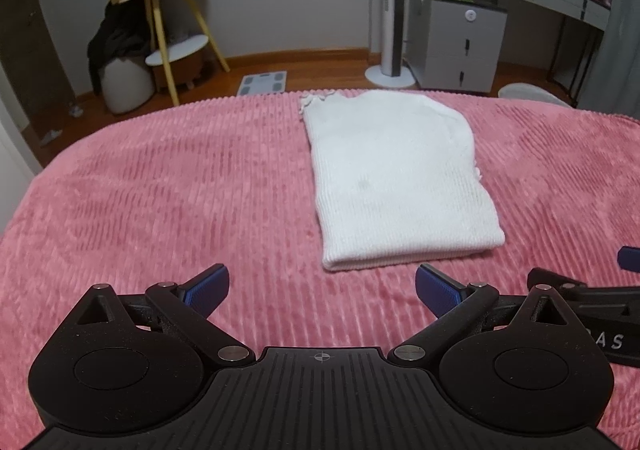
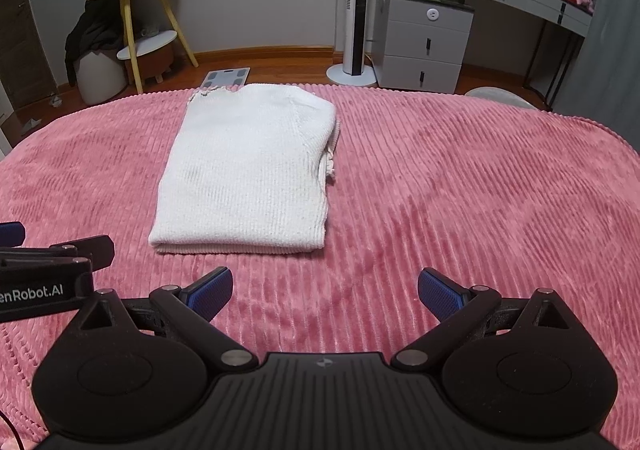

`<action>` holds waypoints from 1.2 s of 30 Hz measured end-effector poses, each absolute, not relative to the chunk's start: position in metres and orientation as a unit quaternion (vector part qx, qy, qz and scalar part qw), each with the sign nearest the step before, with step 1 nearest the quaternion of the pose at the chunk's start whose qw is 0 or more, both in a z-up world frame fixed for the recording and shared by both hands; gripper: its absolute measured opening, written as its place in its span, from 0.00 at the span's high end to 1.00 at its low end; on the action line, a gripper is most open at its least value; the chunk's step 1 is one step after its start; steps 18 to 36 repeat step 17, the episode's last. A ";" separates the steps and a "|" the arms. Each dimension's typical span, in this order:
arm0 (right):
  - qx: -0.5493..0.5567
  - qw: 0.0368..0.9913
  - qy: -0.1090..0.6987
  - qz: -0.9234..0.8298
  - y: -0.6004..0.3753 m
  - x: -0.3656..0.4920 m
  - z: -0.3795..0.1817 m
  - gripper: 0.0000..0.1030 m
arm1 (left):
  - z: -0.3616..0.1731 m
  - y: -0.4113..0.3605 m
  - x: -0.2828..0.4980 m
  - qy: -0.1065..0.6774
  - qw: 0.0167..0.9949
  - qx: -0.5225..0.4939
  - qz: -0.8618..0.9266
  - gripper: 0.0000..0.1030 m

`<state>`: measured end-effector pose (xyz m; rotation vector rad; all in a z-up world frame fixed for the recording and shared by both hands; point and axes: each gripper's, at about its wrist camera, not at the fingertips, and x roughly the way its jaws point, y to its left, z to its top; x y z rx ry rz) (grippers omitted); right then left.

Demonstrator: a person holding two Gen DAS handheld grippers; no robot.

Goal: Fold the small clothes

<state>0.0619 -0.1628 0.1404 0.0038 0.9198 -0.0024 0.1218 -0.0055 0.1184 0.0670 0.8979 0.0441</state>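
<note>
White knit sweater [image 1: 396, 177] folded flat on pink ribbed bedspread [image 1: 180, 189], left gripper [image 1: 322, 290] and right gripper [image 2: 325, 292] side by side near its hem, both jaws apart, holding nothing.

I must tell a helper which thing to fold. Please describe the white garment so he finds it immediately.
Look at the bed with the pink ribbed blanket. The white knit garment lies folded on it, beyond both open grippers. It is the only white cloth there.
</note>
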 end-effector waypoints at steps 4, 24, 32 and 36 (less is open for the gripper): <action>0.005 0.896 0.444 -0.003 -0.163 0.062 0.140 0.04 | 0.116 -0.007 0.121 0.437 0.899 0.034 0.020 0.01; 0.008 0.897 0.441 -0.006 -0.164 0.061 0.141 0.04 | 0.113 -0.010 0.117 0.435 0.898 0.058 0.020 0.00; 0.008 0.897 0.441 -0.006 -0.164 0.061 0.141 0.04 | 0.113 -0.010 0.117 0.435 0.898 0.058 0.020 0.00; 0.008 0.897 0.441 -0.006 -0.164 0.061 0.141 0.04 | 0.113 -0.010 0.117 0.435 0.898 0.058 0.020 0.00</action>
